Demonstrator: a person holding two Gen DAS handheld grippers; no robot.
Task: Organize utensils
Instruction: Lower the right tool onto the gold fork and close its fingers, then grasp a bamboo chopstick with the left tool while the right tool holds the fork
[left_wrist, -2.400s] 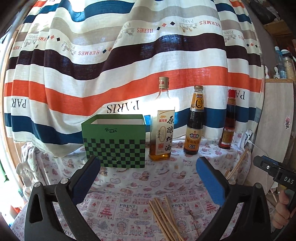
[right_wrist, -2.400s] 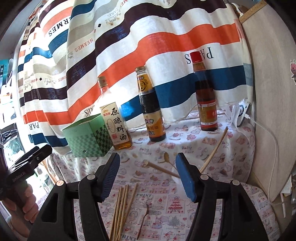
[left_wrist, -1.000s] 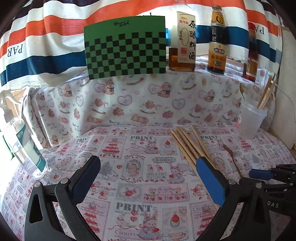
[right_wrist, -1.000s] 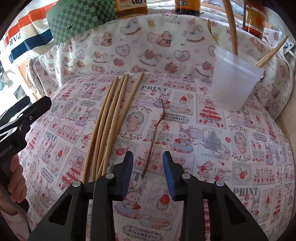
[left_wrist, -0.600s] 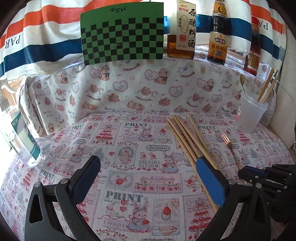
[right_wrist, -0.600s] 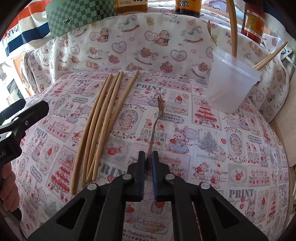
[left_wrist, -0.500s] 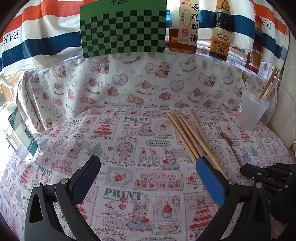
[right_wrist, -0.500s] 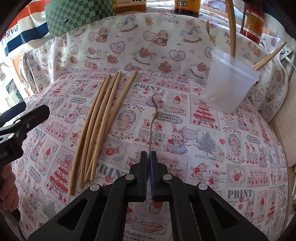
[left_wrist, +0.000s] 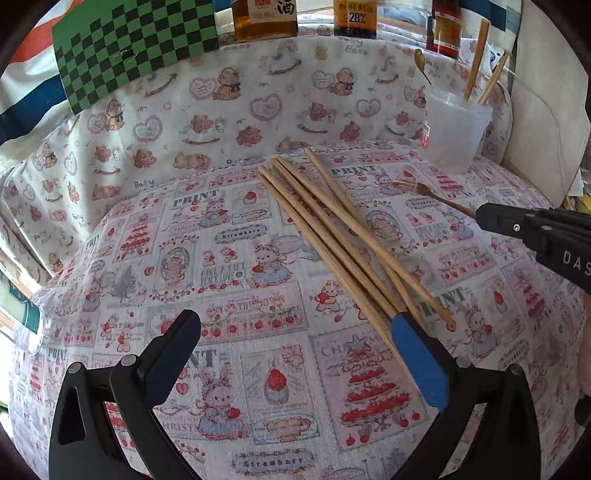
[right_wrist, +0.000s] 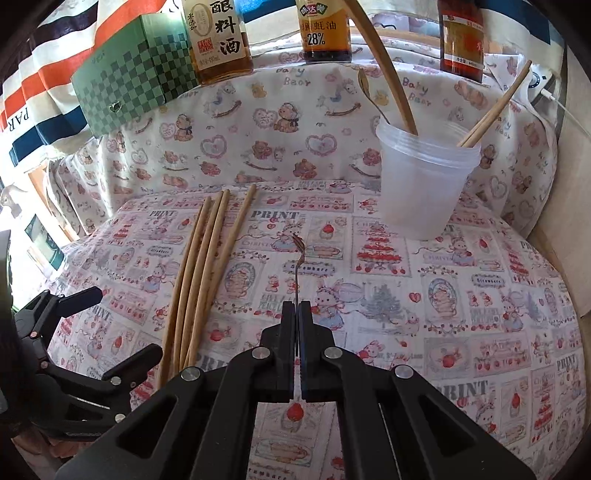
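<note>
The right tool (right_wrist: 296, 306) is pressed together on the handle of a small fork (right_wrist: 297, 264), its tines pointing toward twelve o'clock in the right wrist view and raised off the patterned cloth (right_wrist: 461, 295) that covers the surface. In the left wrist view the same fork (left_wrist: 424, 191) sticks out from the tip of that tool toward ten o'clock.

The left tool (left_wrist: 295, 332) is spread wide and empty — its blue-padded finger (left_wrist: 417, 360) sits just over the near ends of the loose chopsticks (left_wrist: 332, 229), which lie in a bundle on the cloth.

At one o'clock from the fork stands a clear plastic cup (right_wrist: 424, 184), already holding a spoon, a long wooden utensil and a pair of chopsticks. Behind it, on a raised ledge, stand three sauce bottles (right_wrist: 325, 29) and a green checkered box (right_wrist: 136, 74) at eleven o'clock.
</note>
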